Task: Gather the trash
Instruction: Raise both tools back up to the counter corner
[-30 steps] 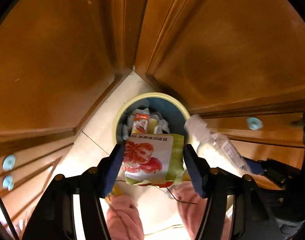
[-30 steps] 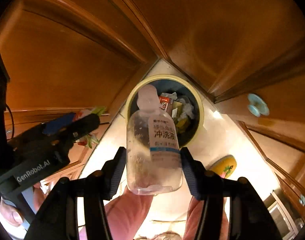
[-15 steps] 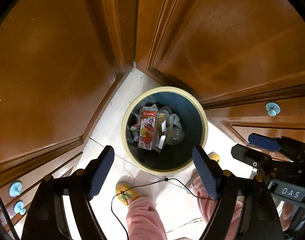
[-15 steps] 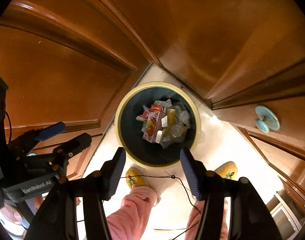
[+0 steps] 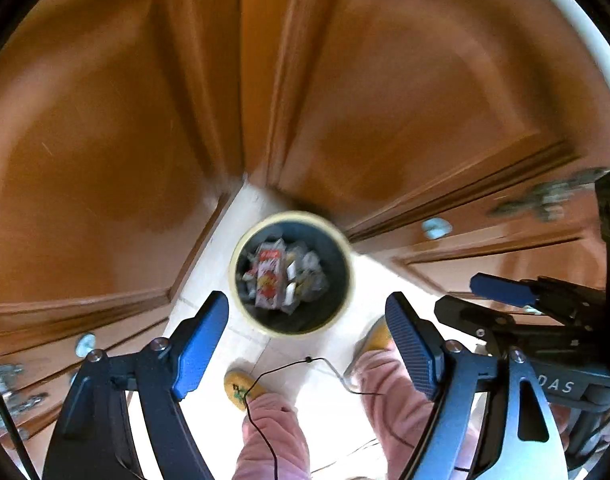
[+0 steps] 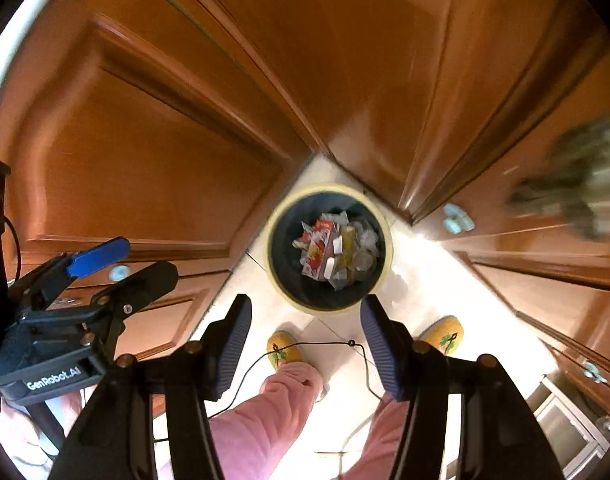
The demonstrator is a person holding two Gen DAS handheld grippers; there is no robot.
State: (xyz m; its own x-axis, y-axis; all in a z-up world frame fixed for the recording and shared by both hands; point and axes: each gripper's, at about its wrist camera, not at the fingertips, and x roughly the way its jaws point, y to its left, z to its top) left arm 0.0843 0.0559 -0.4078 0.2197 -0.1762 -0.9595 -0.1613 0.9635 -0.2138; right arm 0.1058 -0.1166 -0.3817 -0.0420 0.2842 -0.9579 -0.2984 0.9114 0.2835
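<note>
A round dark bin with a pale yellow rim [image 5: 291,274] [image 6: 328,248] stands on the pale tiled floor [image 6: 425,280] in the corner of brown wooden cabinets [image 5: 105,140], holding crumpled wrappers and a red-printed packet [image 5: 270,276] [image 6: 317,250]. Above the bin, the left gripper [image 5: 307,344] and the right gripper [image 6: 305,338] both hang with jaws wide and nothing between them.
</note>
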